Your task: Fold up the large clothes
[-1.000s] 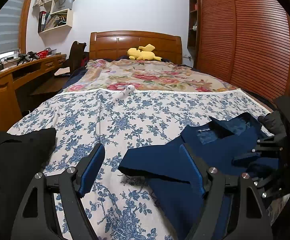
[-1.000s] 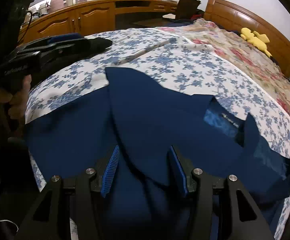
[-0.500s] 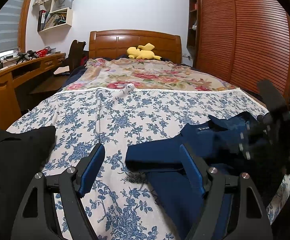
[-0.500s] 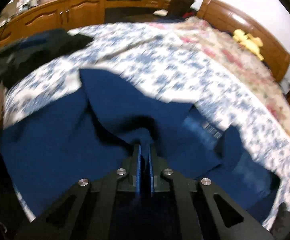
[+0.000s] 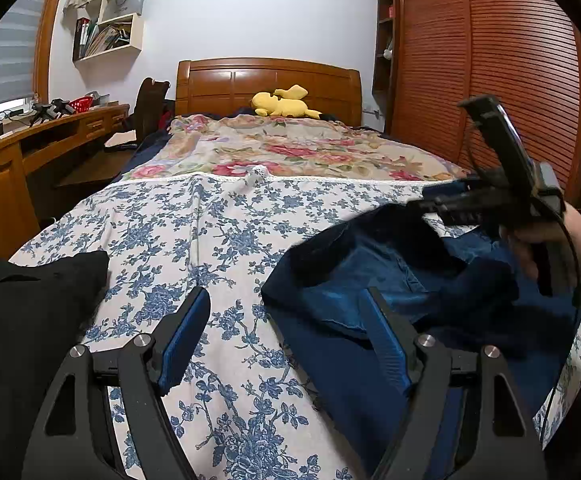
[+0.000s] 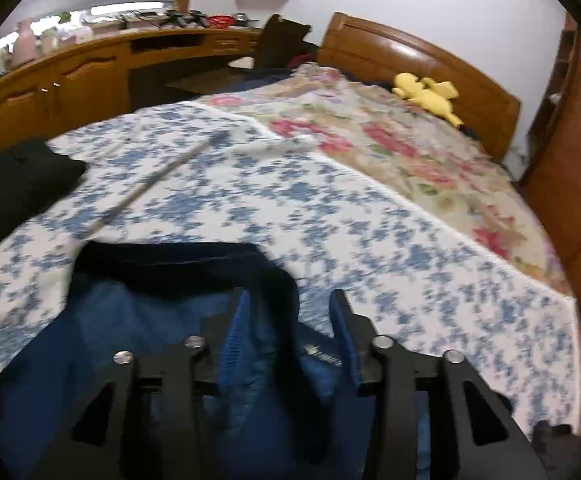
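While the left tool (image 5: 284, 334) hangs low over the foot of a bed (image 5: 194, 240), its two blue-padded fingers stand wide apart with nothing between them; one pad sits over the blue-flowered bedspread and the other over the edge of a navy garment (image 5: 354, 304). That large navy garment lies on the right side of the bed, partly doubled over itself so a brighter blue lining shows. A hand (image 5: 550, 240) at the right edge of the left wrist view grips the right tool (image 6: 288, 322), which is raised above the garment's far part. In the right wrist view, which is blurred, the right tool's jaws are opening; a fold of the navy cloth lies between and below the pads, and whether either pad touches it cannot be told. A black garment (image 5: 22, 300) rests at the bed's left edge, well apart from the navy one. Farther up the bed lies a pink-flowered cover (image 5: 290, 152), and a yellow plush toy (image 5: 282, 104) sits against the wooden headboard (image 5: 226, 84). A wooden tabletop (image 5: 30, 132) runs along the left wall.
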